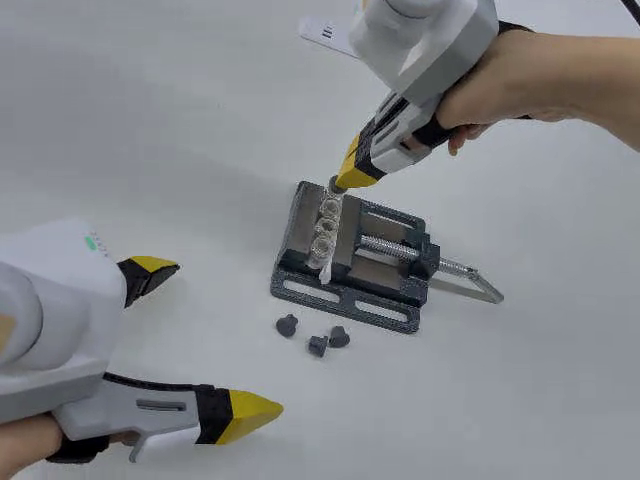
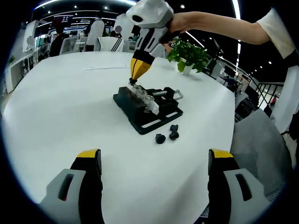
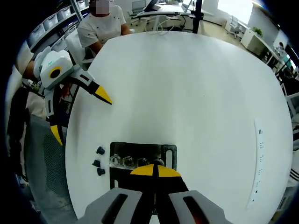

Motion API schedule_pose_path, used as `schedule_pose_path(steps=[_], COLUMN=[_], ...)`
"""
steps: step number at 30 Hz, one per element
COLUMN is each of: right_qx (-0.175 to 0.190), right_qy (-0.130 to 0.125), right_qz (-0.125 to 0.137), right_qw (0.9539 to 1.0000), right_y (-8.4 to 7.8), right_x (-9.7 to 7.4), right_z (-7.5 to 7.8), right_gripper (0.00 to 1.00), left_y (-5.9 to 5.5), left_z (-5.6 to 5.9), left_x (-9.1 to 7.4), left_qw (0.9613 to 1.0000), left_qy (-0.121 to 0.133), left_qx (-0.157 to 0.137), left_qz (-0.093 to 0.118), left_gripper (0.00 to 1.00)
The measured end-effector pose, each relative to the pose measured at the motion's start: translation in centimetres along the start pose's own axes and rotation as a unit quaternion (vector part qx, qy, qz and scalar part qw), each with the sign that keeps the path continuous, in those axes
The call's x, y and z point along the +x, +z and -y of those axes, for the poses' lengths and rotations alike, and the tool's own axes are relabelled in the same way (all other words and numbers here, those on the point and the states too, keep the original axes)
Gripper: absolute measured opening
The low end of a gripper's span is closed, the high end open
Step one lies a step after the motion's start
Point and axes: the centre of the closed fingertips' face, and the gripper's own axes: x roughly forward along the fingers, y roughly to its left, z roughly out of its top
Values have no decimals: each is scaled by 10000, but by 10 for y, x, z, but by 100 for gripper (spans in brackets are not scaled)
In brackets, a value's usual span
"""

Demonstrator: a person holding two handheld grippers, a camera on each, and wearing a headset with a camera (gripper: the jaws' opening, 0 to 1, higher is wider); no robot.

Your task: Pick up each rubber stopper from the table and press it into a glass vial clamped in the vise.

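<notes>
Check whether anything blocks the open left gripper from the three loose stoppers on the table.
Nothing visible does. Only bare table lies between the left gripper and the three rubber stoppers; the vise stands beyond them, with the right gripper over it.

Your head view looked steeply down on the counter (image 1: 150, 120) from close above, with the left tool (image 1: 215, 337) at its lower edge and the right tool (image 1: 352, 180) entering from the top. Your left tool view rode low over the counter and faced forward between its spread jaws toward the vise (image 2: 149, 109), well ahead of that tool. Your right tool view looked nearly straight down, close above the vise. All three shared the vise and the loose stoppers (image 1: 318, 345) beside it. Each tool view caught the other tool.
</notes>
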Motion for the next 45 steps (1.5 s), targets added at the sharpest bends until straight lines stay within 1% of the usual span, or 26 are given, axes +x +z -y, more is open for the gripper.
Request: schedule_pose_path(steps=[1, 2, 3, 4, 5, 6, 11, 13, 15, 16, 18, 20, 21, 22, 23, 24, 26, 28, 32, 34, 35, 36, 37, 39, 40, 45], right_qx=[-68, -37, -227, -104, -96, -65, -70, -82, -8, 0, 58, 127, 83, 238, 97, 326, 168, 150, 155, 302, 294, 169, 118, 232, 222, 459], right_qy=[-9, -22, -27, -20, -5, 15, 26, 21, 59, 70, 84, 96, 94, 88, 119, 146, 160, 152, 169, 244, 234, 203, 195, 194, 206, 229], right_qz=[-75, -156, -267, -281, -332, -361, -622, -723, -752, -735, -701, -676, -660, -597, -544, -455, -432, -429, -411, -339, -348, -390, -423, -450, -438, -137], right_qw=[9999, 9999, 9994, 9995, 9994, 9993, 9980, 9974, 9971, 9973, 9975, 9976, 9977, 9979, 9984, 9983, 9988, 9989, 9989, 9987, 9987, 9989, 9988, 9985, 9986, 9986], right_y=[1, 1, 1, 2, 2, 3, 3, 1, 0, -2, -1, -1, -2, -2, -3, -2, -3, -1, -2, -2, -1, 0, 1, 2, 1, -1], right_x=[1, 1, 1, 1, 2, 5, 6, 7, 7, 7, 5, 5, 5, 5, 4, 5, 3, 4, 2, 2, 2, 4, 4, 3, 3, 0], right_z=[0, 0, 0, -1, 2, 10, 6, 11, 14, 16, 10, 10, 10, 10, 11, 10, 9, 7, 3, 4, 3, 5, 4, 2, 3, 7], right_gripper=[0, 0, 0, 0, 0, 0, 0, 0, 0, 0, 0, 0, 0, 0, 0, 0, 0, 0, 0, 0, 0, 0, 0, 0, 0, 0], left_y=[1, 2, 2, 2, 3, 4, 3, 2, 2, 1, 1, 2, 3, 4, 6, 7, 7, 10, 14, 18, 21, 23, 24, 26, 27, 31], left_z=[1, 2, 2, 3, 4, 4, 6, 6, 7, 8, 8, 8, 8, 9, 9, 9, 7, 7, 8, 9, 9, 8, 8, 7, 6, 5], left_x=[2, 2, 3, 4, 4, 4, 3, 2, 2, 2, 1, 0, -1, -1, -2, -3, -3, -5, -7, -9, -10, -11, -11, -11, -11, -9], left_qw=[10000, 10000, 10000, 10000, 10000, 10000, 10000, 10000, 10000, 10000, 10000, 10000, 10000, 10000, 10000, 10000, 10000, 9999, 9999, 9998, 9998, 9998, 9997, 9996, 9996, 9994], left_qy=[-10, -20, -28, -33, -36, -30, -30, -27, -23, -22, -18, -9, -2, 1, 13, 20, 30, 46, 68, 83, 88, 87, 98, 138, 139, 144], left_qx=[2, 12, 15, 20, 19, 6, -10, -22, -31, -35, -29, -18, -12, -1, 13, 22, 50, 90, 134, 184, 188, 191, 205, 227, 230, 331], left_qz=[1, 5, -5, -2, 2, 17, 9, 6, 5, -3, -10, -5, -9, -10, -14, -8, -12, -8, -29, -13, 1, 2, 7, 2, -2, 7], left_gripper=[94, 94, 94, 94, 94, 94, 94, 94, 94, 94, 94, 94, 94, 94, 94, 94, 94, 94, 94, 94, 94, 94, 94, 94, 94, 94])
